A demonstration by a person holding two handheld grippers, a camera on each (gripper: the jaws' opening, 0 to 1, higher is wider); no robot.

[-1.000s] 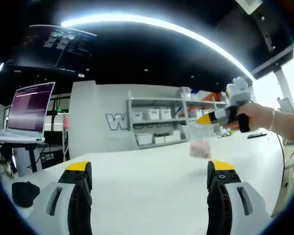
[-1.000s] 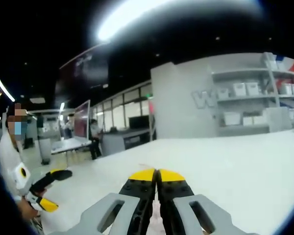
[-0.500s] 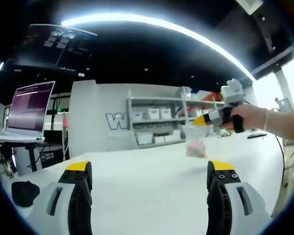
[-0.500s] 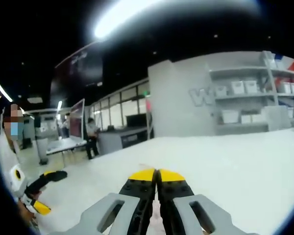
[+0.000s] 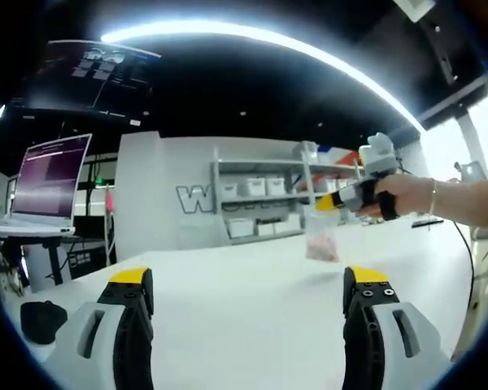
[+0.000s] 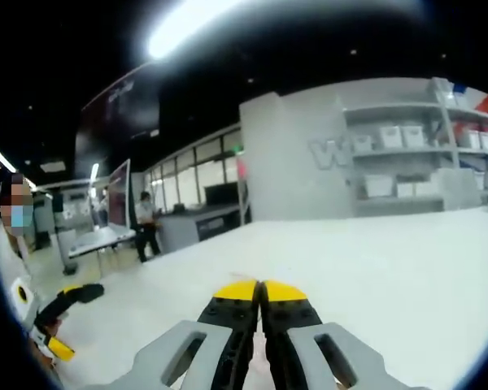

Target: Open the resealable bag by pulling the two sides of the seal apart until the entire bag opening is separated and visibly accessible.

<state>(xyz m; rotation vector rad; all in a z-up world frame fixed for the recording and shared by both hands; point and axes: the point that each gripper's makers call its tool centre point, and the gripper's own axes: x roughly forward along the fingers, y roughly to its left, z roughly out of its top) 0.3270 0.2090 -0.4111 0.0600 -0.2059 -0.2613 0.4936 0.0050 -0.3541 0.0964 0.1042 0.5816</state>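
Seal not yet pulled apart. Right gripper (image 5: 335, 201) clamped on top edge of resealable bag (image 5: 322, 238), hanging clear above white table (image 5: 252, 309); jaws pressed together in right gripper view. Left gripper (image 5: 248, 284) wide apart, holding nothing, bag well ahead of its fingers. Versus 1.0 s ago: bag and right gripper shifted left, slightly higher.

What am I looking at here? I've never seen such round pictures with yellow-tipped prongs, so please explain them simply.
No robot: a person holds a two-jaw tool in each hand, each with a fisheye camera looking along its jaws. In the left gripper view, the left gripper has its jaws wide apart over a white table. Farther off, a hand holds the right gripper, pinching the top of a clear resealable bag with something pinkish inside, hanging above the table. The right gripper view looks along those closed jaws. A small black object lies on the table.
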